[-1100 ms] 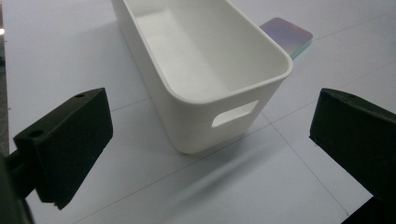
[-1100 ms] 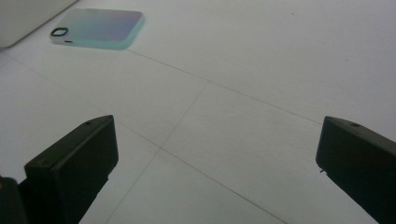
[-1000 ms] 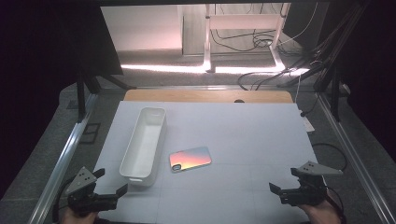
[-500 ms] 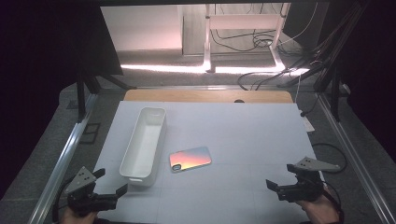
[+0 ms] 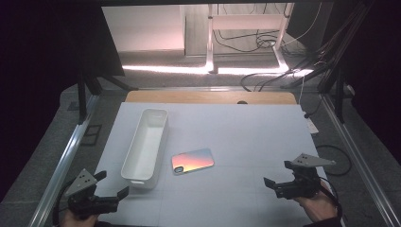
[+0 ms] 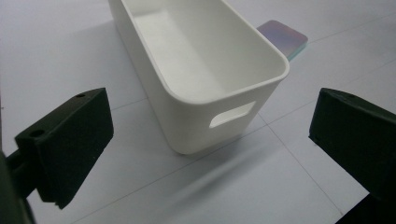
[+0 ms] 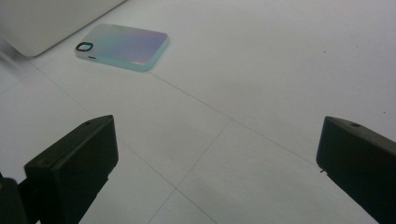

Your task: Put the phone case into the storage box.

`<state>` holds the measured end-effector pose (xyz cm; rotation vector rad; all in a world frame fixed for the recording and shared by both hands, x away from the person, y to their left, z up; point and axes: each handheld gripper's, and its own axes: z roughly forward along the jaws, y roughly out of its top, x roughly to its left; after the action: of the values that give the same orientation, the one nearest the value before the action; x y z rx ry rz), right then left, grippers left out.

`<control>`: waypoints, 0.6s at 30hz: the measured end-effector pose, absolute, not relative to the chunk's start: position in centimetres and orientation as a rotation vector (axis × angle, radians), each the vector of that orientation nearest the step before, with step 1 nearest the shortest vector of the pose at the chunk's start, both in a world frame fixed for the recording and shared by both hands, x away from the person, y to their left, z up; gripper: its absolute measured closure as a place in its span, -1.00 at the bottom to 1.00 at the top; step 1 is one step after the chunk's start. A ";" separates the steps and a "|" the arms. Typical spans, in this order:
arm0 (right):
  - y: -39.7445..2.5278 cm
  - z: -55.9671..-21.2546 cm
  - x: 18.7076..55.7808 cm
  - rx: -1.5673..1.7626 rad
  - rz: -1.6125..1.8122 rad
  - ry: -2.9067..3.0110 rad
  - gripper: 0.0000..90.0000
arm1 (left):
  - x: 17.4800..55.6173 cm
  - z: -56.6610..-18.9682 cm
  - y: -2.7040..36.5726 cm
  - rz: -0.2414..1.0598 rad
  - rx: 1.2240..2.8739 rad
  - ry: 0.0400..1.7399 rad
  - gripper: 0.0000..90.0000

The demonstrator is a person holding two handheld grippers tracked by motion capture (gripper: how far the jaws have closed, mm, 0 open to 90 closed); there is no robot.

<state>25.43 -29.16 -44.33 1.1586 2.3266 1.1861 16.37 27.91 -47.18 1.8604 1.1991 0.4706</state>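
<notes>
Left gripper (image 5: 112, 188) sits at table's (image 5: 246, 137) near-left corner, jaws wide, empty, just short of white bin (image 5: 145, 146). Right gripper (image 5: 278, 178) near near-right corner, also wide open. Phone case (image 5: 192, 161), prob. face-down, lies just beside bin, mid-table.

Both tools (image 5: 112, 184) (image 5: 277, 173) wide-jawed, empty

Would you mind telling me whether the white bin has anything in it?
Empty: the white bin shows a bare white floor inside; the phone case lies on the table beside it.
</notes>
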 end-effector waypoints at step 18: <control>-27.1 -44.3 26.6 1.114 1.152 2.385 -1.00 | 16.4 -47.2 27.9 0.471 1.866 1.193 -0.99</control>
<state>26.59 -27.12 -44.29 1.1140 2.3846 1.1520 16.38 27.87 -47.18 1.8656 1.1928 0.4707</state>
